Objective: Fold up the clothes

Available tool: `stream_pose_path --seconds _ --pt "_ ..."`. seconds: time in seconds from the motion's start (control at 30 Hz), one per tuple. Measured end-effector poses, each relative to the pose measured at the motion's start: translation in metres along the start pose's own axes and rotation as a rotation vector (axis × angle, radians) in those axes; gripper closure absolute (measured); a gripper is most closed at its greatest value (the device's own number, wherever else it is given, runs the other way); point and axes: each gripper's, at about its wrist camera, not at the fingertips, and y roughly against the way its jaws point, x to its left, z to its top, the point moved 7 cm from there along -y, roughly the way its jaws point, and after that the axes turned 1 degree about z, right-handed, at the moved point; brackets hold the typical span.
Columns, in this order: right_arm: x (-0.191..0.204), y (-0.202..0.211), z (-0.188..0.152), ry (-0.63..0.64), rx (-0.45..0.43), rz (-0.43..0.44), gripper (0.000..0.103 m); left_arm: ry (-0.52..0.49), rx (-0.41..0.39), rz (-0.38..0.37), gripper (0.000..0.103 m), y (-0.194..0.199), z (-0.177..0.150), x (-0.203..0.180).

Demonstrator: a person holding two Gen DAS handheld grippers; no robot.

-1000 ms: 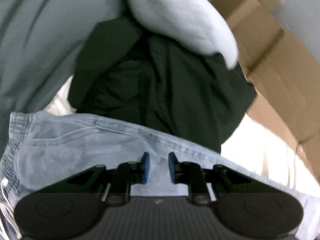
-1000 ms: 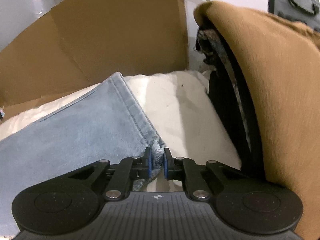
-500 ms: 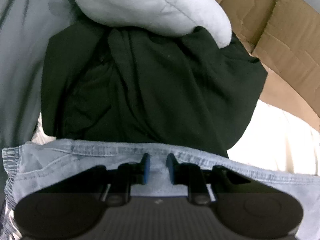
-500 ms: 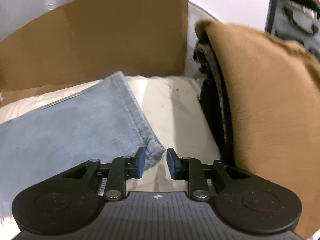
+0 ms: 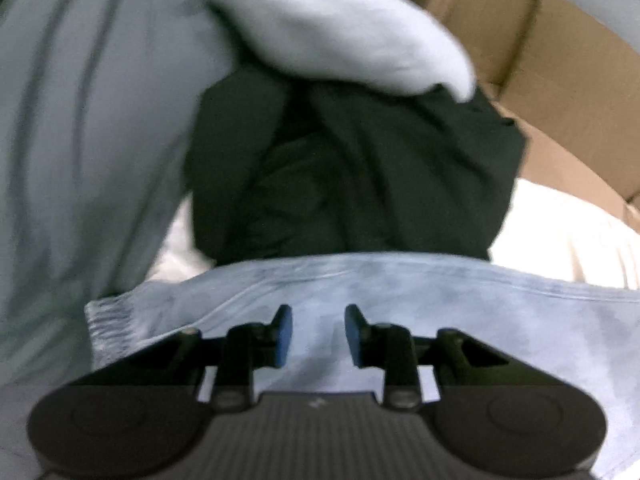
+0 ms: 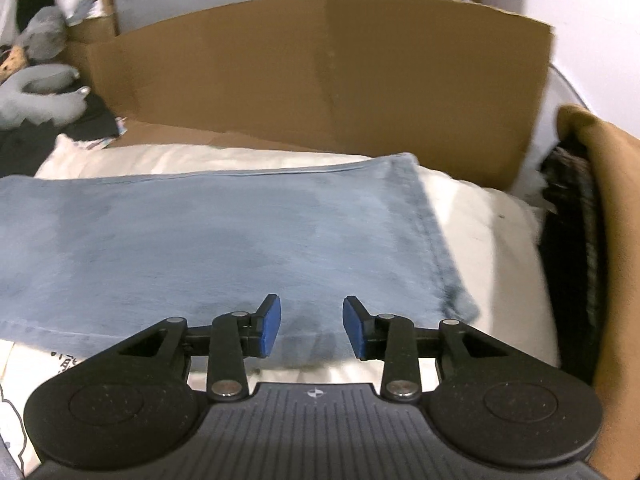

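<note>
Both grippers released above the light blue jeans

Left gripper (image 5: 317, 334) has just been opening, its blue pads apart with only denim showing below the gap, hovering over the jeans (image 5: 420, 300) near their seamed edge, a dark green garment (image 5: 360, 176) beyond. Right gripper (image 6: 311, 330) has likewise just been spreading, nothing pinched between its pads; the jeans (image 6: 224, 236) lie flat on a cream cloth (image 6: 484, 240) directly under and ahead of it, hem corner off to its right, cardboard wall (image 6: 320, 72) behind
</note>
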Motion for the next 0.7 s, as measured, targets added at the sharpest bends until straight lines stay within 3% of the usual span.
stream_pose_path --seconds 0.13,0.2,0.37,0.53,0.7 --pt "0.014 -0.014 -0.007 0.082 0.054 0.03 0.062 0.056 0.007 0.033 0.072 -0.015 -0.008 0.025" --pt "0.016 -0.021 -0.012 0.117 0.086 0.026 0.062 0.079 0.011 0.042 0.072 -0.045 0.003 0.019" --pt "0.011 -0.03 -0.019 0.126 0.12 0.018 0.061 0.17 0.015 0.053 0.069 -0.081 0.008 0.034" --pt "0.009 -0.028 -0.022 0.144 0.133 0.006 0.058 0.123 -0.016 0.078 0.059 -0.092 0.019 0.038" --pt "0.009 -0.027 -0.02 0.142 0.142 -0.018 0.057 0.081 -0.015 0.099 0.059 -0.071 0.027 0.057"
